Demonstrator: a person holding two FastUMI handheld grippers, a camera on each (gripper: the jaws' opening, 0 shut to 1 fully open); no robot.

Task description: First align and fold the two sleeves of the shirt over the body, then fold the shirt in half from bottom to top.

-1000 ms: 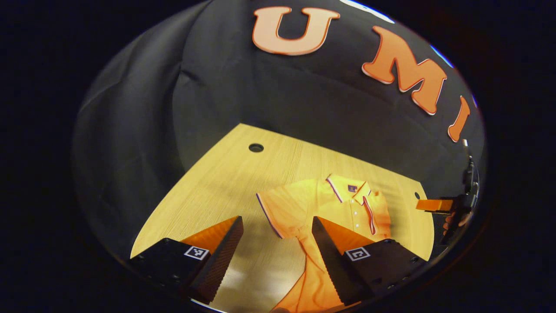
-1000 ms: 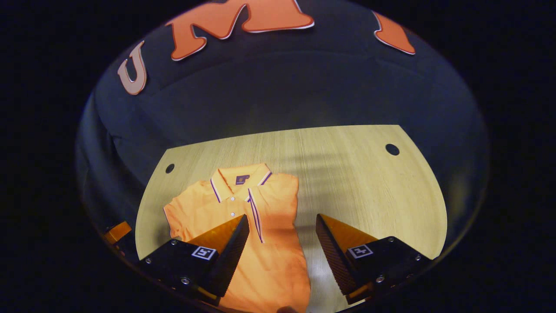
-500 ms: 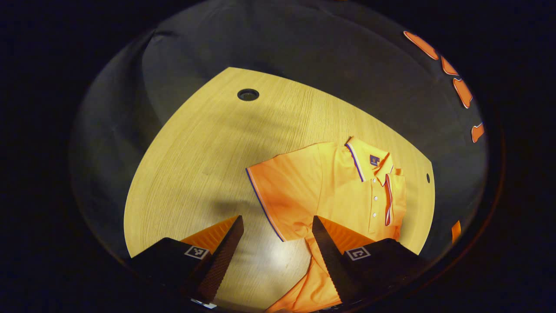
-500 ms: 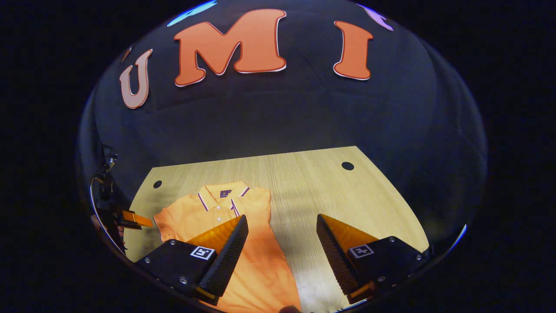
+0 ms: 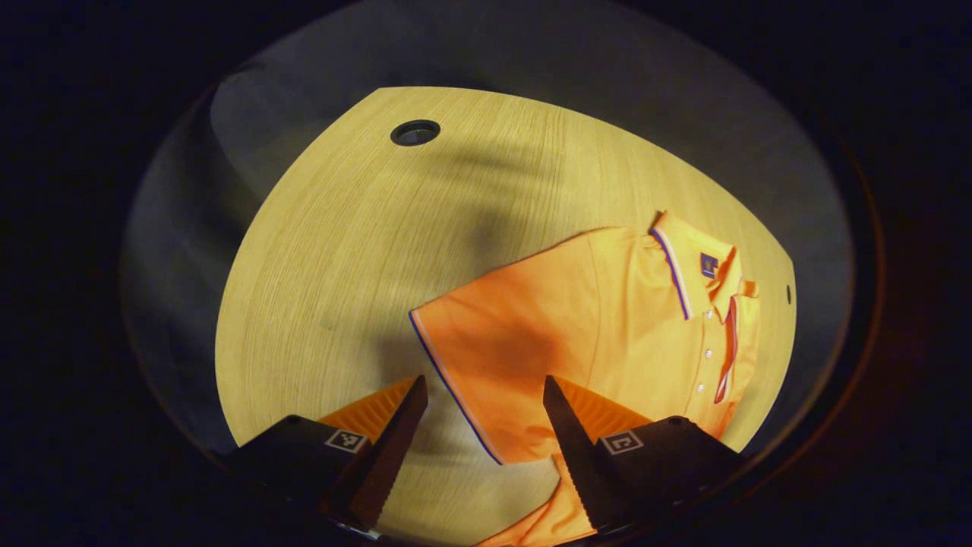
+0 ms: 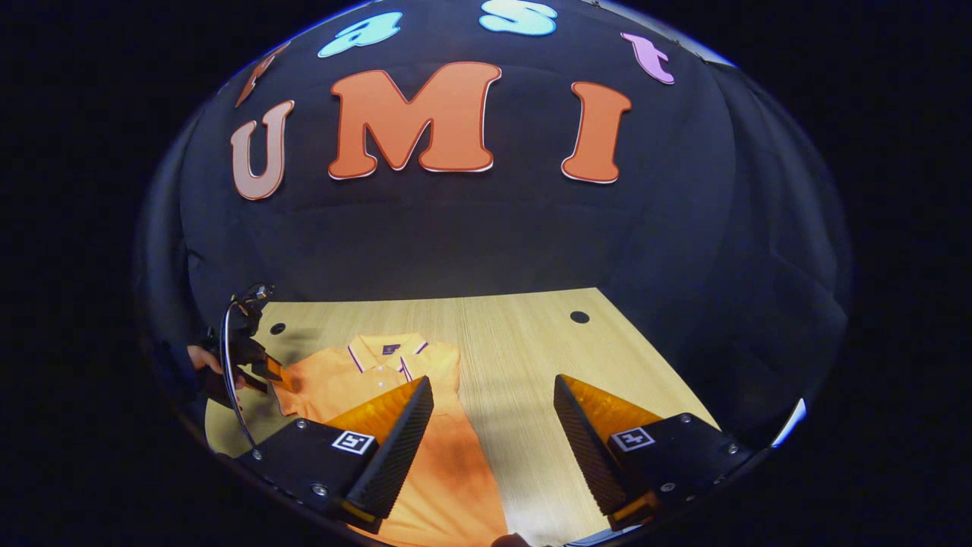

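An orange polo shirt [image 5: 615, 319] with a striped collar [image 5: 680, 262] lies flat on the wooden table [image 5: 342, 251]. Its near sleeve [image 5: 486, 342] is spread out to the side, and the striped hem runs between my left gripper's fingers. The left gripper [image 5: 484, 387] is open, low over that sleeve. In the right gripper view the shirt [image 6: 357, 376] lies at the left, its other sleeve folded over the body. My right gripper [image 6: 493, 384] is open, holds nothing, and hovers back from the shirt's right side. The left gripper [image 6: 262, 368], held by a hand, shows at the shirt's far sleeve.
The table has a round cable hole [image 5: 414, 132] at the far left corner, and two more holes [image 6: 579, 317] [image 6: 278, 328] sit along the back edge. Bare wood [image 6: 531, 357] lies to the right of the shirt. Black cloth walls the booth.
My left gripper has come down and closer over the spread sleeve, which now looms larger. My right gripper has drawn back and tilted up, so the shirt looks smaller.
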